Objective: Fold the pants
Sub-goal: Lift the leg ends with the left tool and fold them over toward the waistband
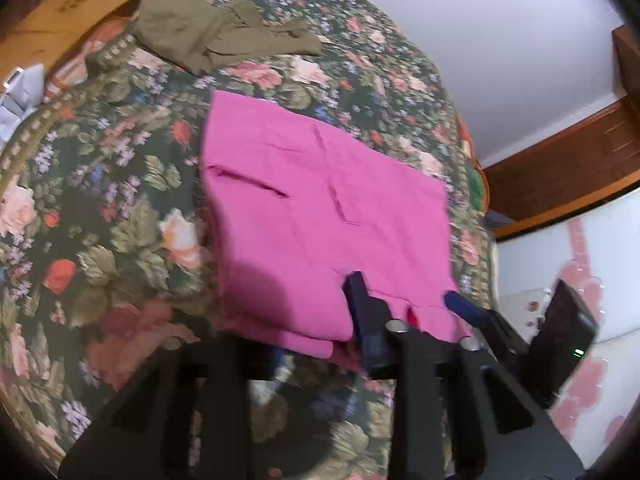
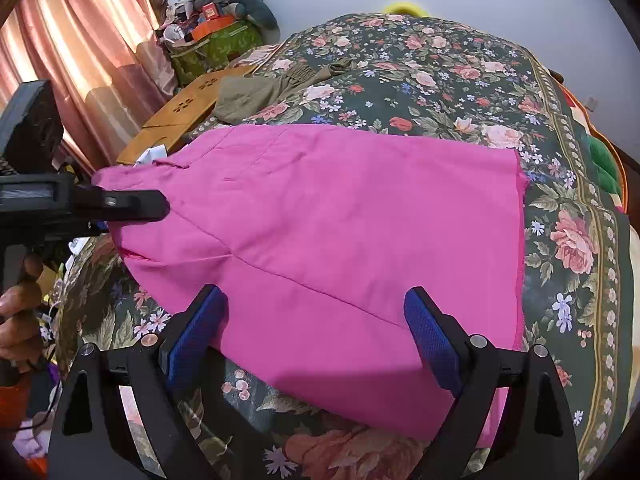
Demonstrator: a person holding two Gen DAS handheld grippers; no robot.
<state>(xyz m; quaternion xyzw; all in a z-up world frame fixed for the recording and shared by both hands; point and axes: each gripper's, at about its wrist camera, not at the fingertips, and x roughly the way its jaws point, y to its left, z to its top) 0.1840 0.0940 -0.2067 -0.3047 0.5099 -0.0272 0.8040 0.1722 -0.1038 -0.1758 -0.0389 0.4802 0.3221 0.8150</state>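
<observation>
Pink pants (image 2: 320,216) lie flat on the flowered bedspread (image 2: 460,80), already folded into a broad slab, so my read is we're mid-fold with at least one more fold to go. Right claw (image 2: 316,328) is spread wide, jaws apart and holding nothing, with the near edge of the pants between and just ahead of its blue pads (image 2: 430,332). Left claw (image 1: 404,300) sits at a corner of the pants: in its own view the fingers straddle a bunched bit of the pink cloth, and in the right view it comes in from the left onto that corner (image 2: 132,204). Looks like it's pinching the fabric, but I can't tell for sure whether the jaws are fully pressed together. Long axis, seen from the right claw, runs left to right across its front; the pocket slit (image 1: 248,184) sits toward the left claw's end, and the straight cut edge (image 2: 520,208) is off to the right. Can't tell waist from hems beyond that. Next move likely calls for the right claw to close on the near edge, matching the left, then both lift and carry it over evenly so layers don't skew. An olive garment (image 1: 208,36) lies well beyond the pants, out of the way.
</observation>
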